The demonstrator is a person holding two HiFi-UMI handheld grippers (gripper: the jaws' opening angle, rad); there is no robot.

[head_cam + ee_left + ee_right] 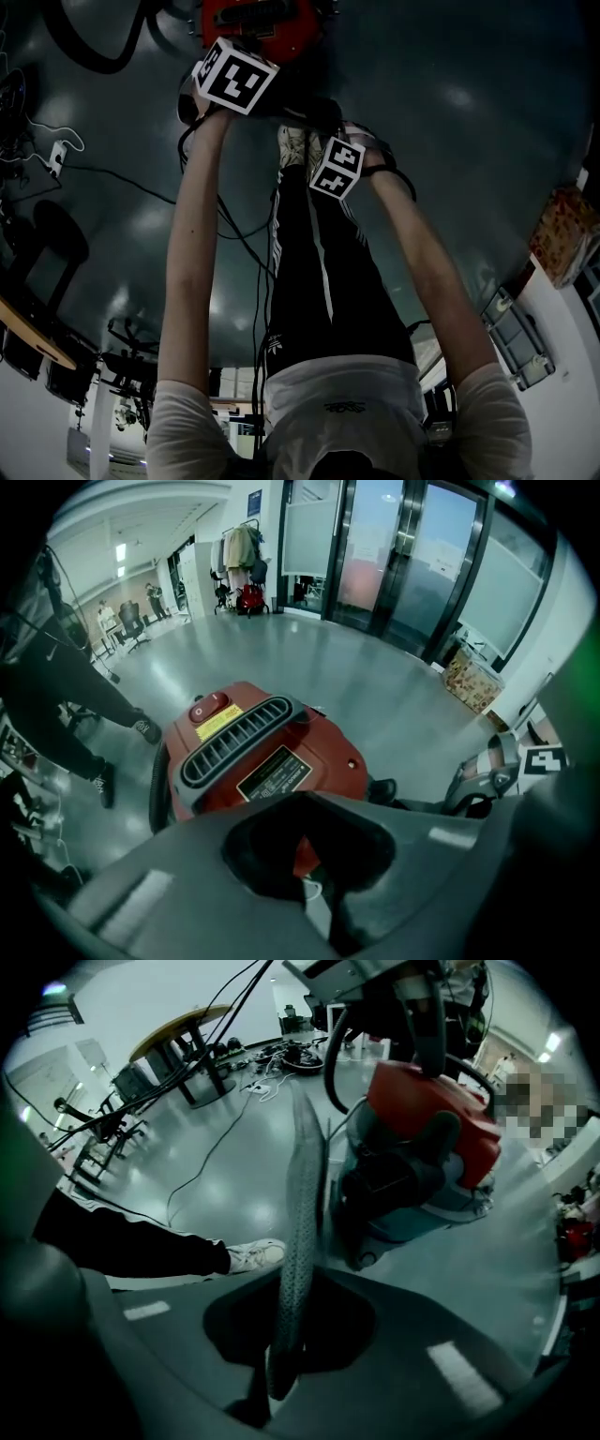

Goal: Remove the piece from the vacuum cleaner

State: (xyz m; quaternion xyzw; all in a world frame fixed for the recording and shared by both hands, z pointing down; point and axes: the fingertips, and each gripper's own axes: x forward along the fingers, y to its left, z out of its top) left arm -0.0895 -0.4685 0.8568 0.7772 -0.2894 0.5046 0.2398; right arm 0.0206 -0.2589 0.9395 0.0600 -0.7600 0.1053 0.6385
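A red vacuum cleaner (281, 752) stood on the floor (375, 686), straight ahead of the left gripper (314, 892) and just beyond it; this was the nearer gripper. Its black vent grille (234, 741) ran crosswise. That gripper's jaws sat in shadow, so their state could not be told. The right gripper (298, 1241) was clenched on nothing, with the vacuum ahead to its right. A yellow sticker (217, 722) and a black nameplate (275, 775) bore unreadable print.

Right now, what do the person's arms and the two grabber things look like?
Both arms are bare below short white sleeves. The left gripper and right gripper have smooth grey bodies with a dark hollow in the middle. Each carries a white cube with black square markers.
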